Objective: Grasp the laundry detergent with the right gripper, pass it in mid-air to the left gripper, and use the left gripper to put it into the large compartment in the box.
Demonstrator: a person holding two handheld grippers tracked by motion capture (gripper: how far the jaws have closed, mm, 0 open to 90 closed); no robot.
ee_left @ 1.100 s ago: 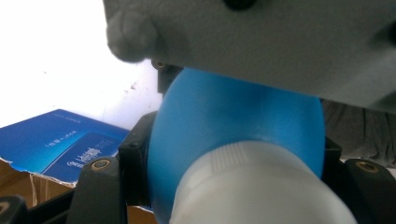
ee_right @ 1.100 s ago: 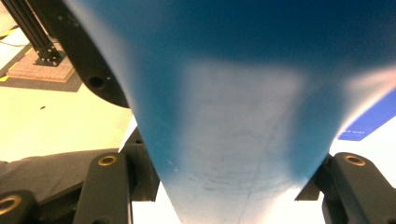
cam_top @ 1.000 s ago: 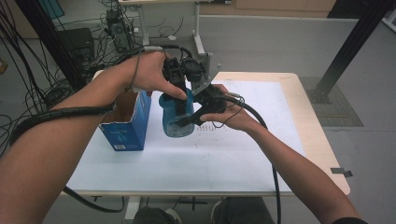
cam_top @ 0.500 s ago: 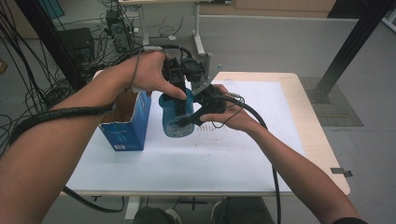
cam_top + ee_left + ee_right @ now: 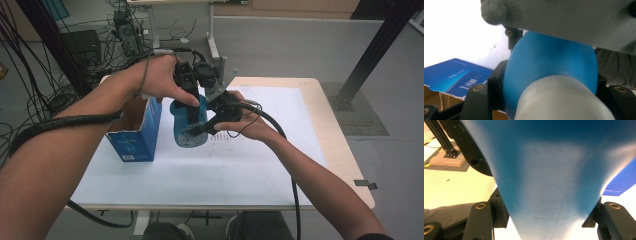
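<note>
Mid-transfer: blue bottle (image 5: 189, 125) held up in the air above the white-covered table (image 5: 260, 175), just right of the open blue carton (image 5: 136, 134), pinched by both tools at once. Left gripper (image 5: 192, 102) clamped down from above, jaws closed as tight as they go on the bottle's shoulder just under the white cap (image 5: 564, 100); seen along its own jaws, blue bottle body (image 5: 549, 60) pressed between both black pads. Right gripper (image 5: 212, 120) coming in from the side, jaws nearly as narrow, closed across the lower body; from its own camera, blue plastic (image 5: 549, 182) wedged between the two pads. Judged as a handover or a regrip, possibly on the way into or out of the carton; which of these, not to be told from here. Next move probably calls for one grip to let go cleanly while the other keeps firm hold, with the bottle kept upright and clear of the carton's torn flap. Risk: smooth rounded plastic slipping or twisting if both ease off together. Below, a pale wooden tabletop under a white sheet with faint printed marks. Beyond, grey floor, tangles of black cable (image 5: 45, 95) at the left, a dark metal post (image 5: 375, 50) at the right, a further table leg behind.
</note>
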